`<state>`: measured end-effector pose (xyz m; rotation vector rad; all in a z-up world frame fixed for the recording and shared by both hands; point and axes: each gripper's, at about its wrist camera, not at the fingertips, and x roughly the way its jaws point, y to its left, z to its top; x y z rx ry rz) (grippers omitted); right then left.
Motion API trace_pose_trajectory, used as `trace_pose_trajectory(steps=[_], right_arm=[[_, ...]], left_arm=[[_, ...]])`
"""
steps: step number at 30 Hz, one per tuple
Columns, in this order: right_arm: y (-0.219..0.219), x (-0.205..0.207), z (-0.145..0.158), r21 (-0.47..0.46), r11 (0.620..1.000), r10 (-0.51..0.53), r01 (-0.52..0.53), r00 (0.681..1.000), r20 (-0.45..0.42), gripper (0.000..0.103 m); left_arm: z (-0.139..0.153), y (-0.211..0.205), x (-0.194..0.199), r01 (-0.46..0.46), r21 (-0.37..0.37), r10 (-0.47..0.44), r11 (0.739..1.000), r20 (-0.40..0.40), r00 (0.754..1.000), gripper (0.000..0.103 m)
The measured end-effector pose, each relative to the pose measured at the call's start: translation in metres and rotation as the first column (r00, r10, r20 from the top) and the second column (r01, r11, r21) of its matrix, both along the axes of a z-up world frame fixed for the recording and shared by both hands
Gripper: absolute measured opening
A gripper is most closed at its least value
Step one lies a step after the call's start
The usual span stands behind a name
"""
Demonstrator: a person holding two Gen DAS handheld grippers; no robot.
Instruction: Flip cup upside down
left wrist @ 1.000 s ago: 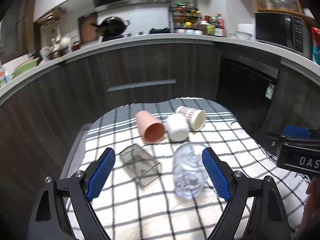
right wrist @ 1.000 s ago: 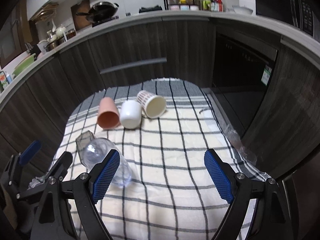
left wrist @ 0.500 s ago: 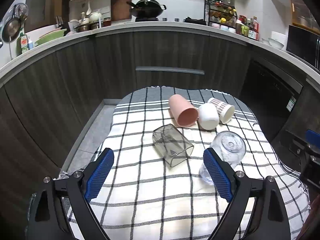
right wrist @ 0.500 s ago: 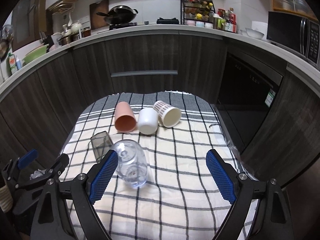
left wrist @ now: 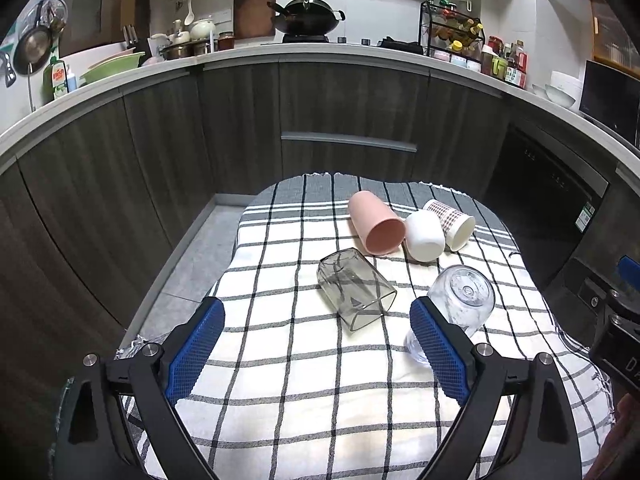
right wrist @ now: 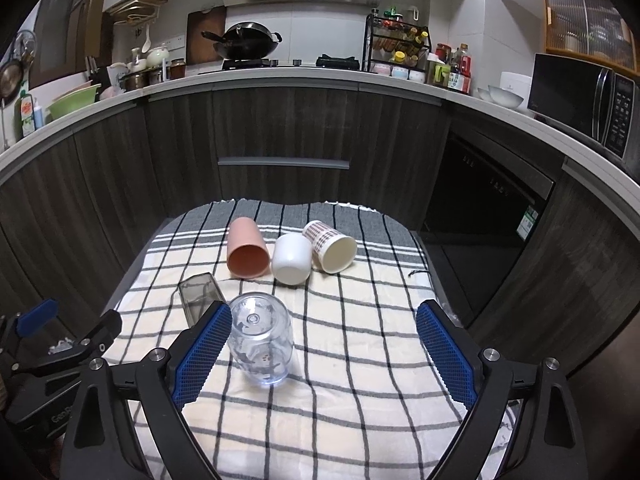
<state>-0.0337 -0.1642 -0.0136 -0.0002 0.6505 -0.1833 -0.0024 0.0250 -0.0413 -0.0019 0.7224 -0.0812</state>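
A clear glass cup point(right wrist: 260, 346) stands upside down on the checked cloth point(right wrist: 360, 360), base up; it also shows in the left wrist view point(left wrist: 460, 300). A grey square cup point(left wrist: 354, 288) lies on its side beside it, also in the right wrist view point(right wrist: 198, 298). A pink cup point(left wrist: 376, 224), a white cup point(left wrist: 424, 236) and a patterned paper cup point(left wrist: 452, 220) lie on their sides further back. My left gripper point(left wrist: 316, 356) is open and empty, short of the grey cup. My right gripper point(right wrist: 324, 356) is open and empty, its left finger beside the clear cup.
The cloth covers a small table point(left wrist: 192, 256) in front of dark kitchen cabinets point(right wrist: 280, 140). The counter point(right wrist: 280, 76) holds a wok, bottles and a microwave. The left gripper's body shows at the left edge of the right wrist view point(right wrist: 48, 352).
Both grippers have drawn back and risen from the cups. The clear cup, lying between the left fingers a second ago, now stands upside down on the cloth, free of both grippers.
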Motion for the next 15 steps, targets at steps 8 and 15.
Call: trace_pose_trajectory(steps=[8,15], right_arm=[[-0.0018,-0.0007,0.0012,0.001,1.000,-0.010,0.010,1.000,0.013,0.095],[-0.0022,-0.0013,0.0013,0.006,1.000,-0.010,0.010,1.000,0.016,0.095]], left_arm=[[0.0007,-0.0035,0.0006,0.012,0.008,-0.012,1.000,-0.011,1.000,0.097],[0.0016,-0.0041,-0.0008,0.010,0.014,-0.010,1.000,-0.016,1.000,0.098]])
